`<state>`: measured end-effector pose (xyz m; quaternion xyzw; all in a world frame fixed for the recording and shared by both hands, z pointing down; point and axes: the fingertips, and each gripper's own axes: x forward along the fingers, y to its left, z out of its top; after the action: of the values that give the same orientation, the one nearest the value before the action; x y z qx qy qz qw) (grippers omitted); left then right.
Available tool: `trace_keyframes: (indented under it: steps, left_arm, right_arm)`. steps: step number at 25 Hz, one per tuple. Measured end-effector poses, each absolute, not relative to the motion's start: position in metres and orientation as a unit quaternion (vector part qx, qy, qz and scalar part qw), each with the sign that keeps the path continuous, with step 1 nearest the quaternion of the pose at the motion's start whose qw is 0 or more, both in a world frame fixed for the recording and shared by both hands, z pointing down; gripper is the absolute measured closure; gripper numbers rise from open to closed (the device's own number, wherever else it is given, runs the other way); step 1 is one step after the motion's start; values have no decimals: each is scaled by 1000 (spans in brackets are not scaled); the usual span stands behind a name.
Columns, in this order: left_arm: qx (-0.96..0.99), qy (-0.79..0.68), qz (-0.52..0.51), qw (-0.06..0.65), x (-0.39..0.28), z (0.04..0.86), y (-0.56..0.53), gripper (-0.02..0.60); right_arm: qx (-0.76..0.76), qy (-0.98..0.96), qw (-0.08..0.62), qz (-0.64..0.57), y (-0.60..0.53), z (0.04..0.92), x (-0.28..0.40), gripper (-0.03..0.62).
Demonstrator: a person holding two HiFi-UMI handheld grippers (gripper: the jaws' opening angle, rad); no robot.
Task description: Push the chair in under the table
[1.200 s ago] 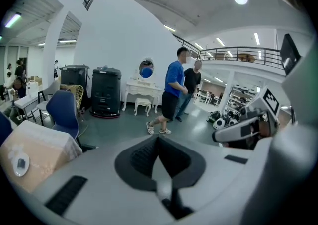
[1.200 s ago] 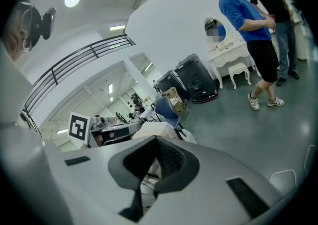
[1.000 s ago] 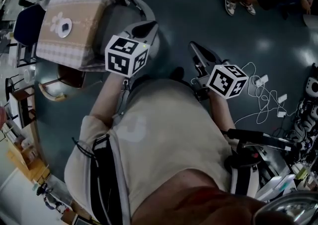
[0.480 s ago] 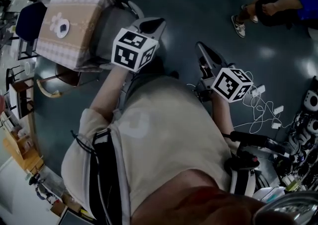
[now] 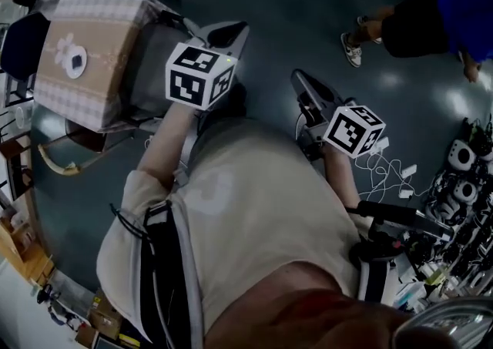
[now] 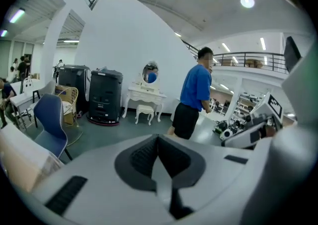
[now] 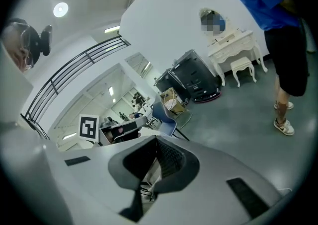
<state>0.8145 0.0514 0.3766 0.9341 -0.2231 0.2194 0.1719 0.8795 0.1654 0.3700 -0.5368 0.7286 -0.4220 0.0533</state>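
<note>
Grey chair (image 5: 150, 58) is found just beside the cloth-covered table (image 5: 100, 24) and is judged not fully tucked under. Over the last second both were shifted leftward in the head view as the left gripper (image 5: 228, 33) and right gripper (image 5: 302, 84) were carried across. Both jaw pairs are pressed together, empty. Contact with the chair cannot be confirmed, so the push is judged outstanding.

Grey chair (image 5: 150, 70) just beside beige cloth-covered table (image 5: 108, 35), upper left.

The head camera looks steeply down, and both gripper cameras look across the room, all seeing the person in blue (image 6: 196, 87)
</note>
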Motion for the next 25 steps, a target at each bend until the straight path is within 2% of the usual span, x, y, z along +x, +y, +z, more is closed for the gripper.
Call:
trace_keyframes:
  steps: [8, 17, 25]
  left_arm:
    - [913, -266, 196, 240, 781, 401, -14, 574]
    - [892, -344, 150, 253, 751, 391, -64, 574]
    - [871, -391, 161, 251, 800, 392, -84, 574]
  right_arm:
    - [-495, 754, -9, -432, 79, 371, 864, 582]
    - [-408, 810, -34, -420, 13, 363, 838, 582]
    - [-338, 841, -22, -422, -32, 367, 880, 582]
